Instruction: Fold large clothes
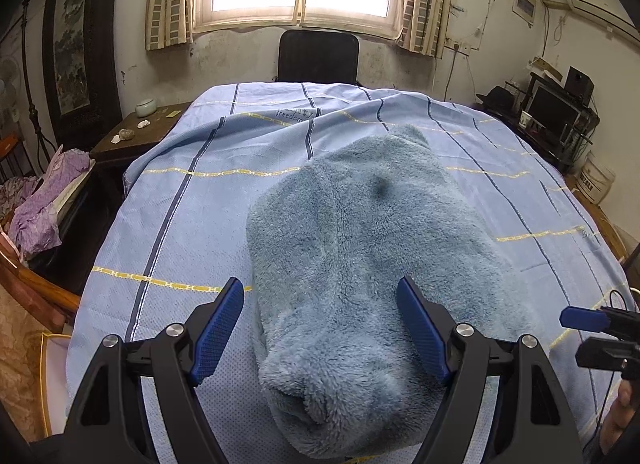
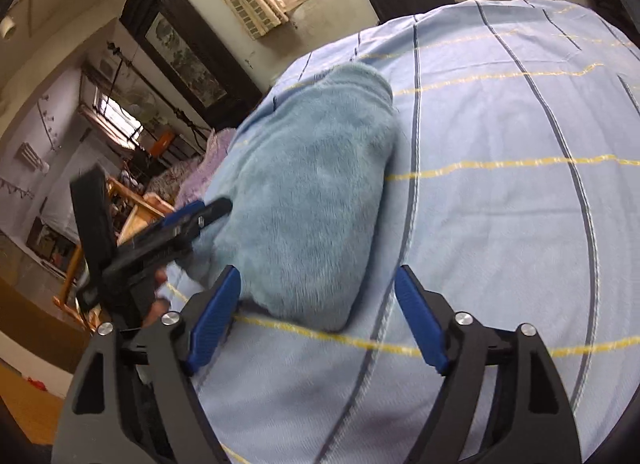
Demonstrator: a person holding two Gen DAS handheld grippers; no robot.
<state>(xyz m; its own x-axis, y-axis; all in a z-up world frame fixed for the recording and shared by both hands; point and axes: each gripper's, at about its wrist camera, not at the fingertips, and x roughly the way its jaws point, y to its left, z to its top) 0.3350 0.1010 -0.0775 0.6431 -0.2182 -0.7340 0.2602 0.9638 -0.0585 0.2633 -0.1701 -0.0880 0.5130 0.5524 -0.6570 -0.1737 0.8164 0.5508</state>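
A fluffy light-blue fleece garment (image 1: 360, 264) lies folded in a thick bundle on the blue striped sheet (image 1: 180, 204). My left gripper (image 1: 320, 324) is open, its blue fingers astride the bundle's near end, holding nothing. In the right wrist view the same garment (image 2: 312, 192) lies ahead and to the left. My right gripper (image 2: 318, 316) is open and empty, over the bundle's near corner and the sheet (image 2: 500, 224). The left gripper (image 2: 192, 220) shows at the left of that view. The right gripper's fingertip (image 1: 580, 319) shows at the right edge of the left wrist view.
A black chair (image 1: 318, 56) stands at the far side under the window. A dark side table (image 1: 136, 132) with small items is at the far left. Purple cloth (image 1: 44, 200) is piled at the left. A desk with a monitor (image 1: 556, 108) is at the right.
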